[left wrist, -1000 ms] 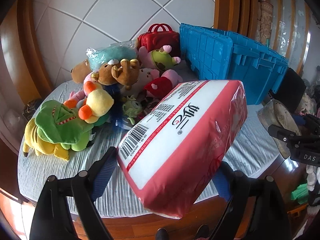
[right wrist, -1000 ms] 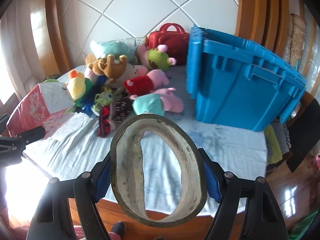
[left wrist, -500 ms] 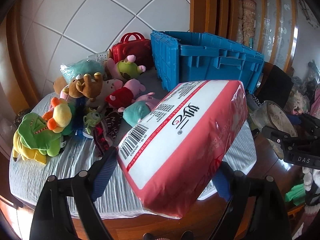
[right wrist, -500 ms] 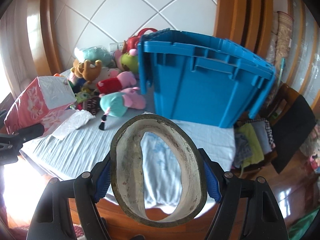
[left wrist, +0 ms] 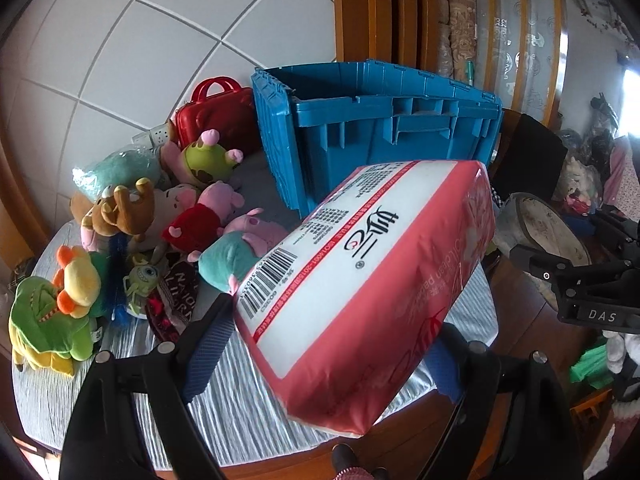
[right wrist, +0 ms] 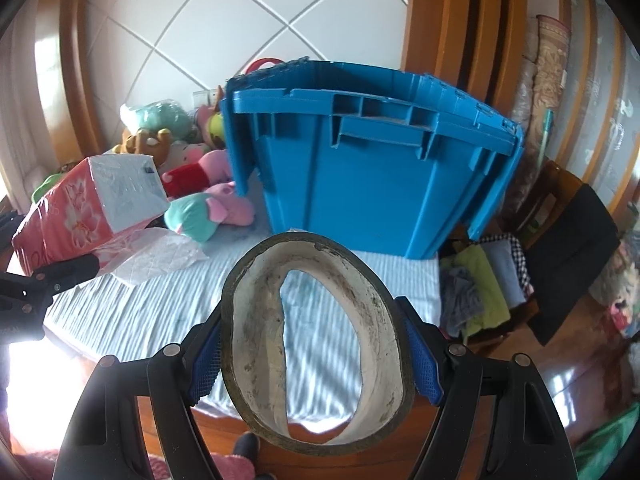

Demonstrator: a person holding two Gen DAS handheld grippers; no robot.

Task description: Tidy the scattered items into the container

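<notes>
In the left wrist view our left gripper (left wrist: pixel 328 344) fills the bottom of the frame, its two blue-padded fingers (left wrist: pixel 208 344) pinching a pink and white tissue pack (left wrist: pixel 360 280) that juts diagonally toward the upper right. Beyond it, in the upper centre, stands the blue crate (left wrist: pixel 384 136) on the striped grey cloth of the table (left wrist: pixel 240 412), with its hinged lid hanging open on the left side. To the left of the crate lies a heap of plush toys (left wrist: pixel 160 216), and behind them, against the tiled wall, a small red case (left wrist: pixel 216 116). In the right wrist view our right gripper (right wrist: pixel 316 360) sits at the bottom centre, its fingers clamped on either side of a worn tape roll (right wrist: pixel 316 344) held upright so that we look through its hole at the cloth. The crate rises in the middle of that frame, above the roll. At the left edge of that frame we see the tissue pack held above the cloth, near a pink and teal plush (right wrist: pixel 208 212).
</notes>
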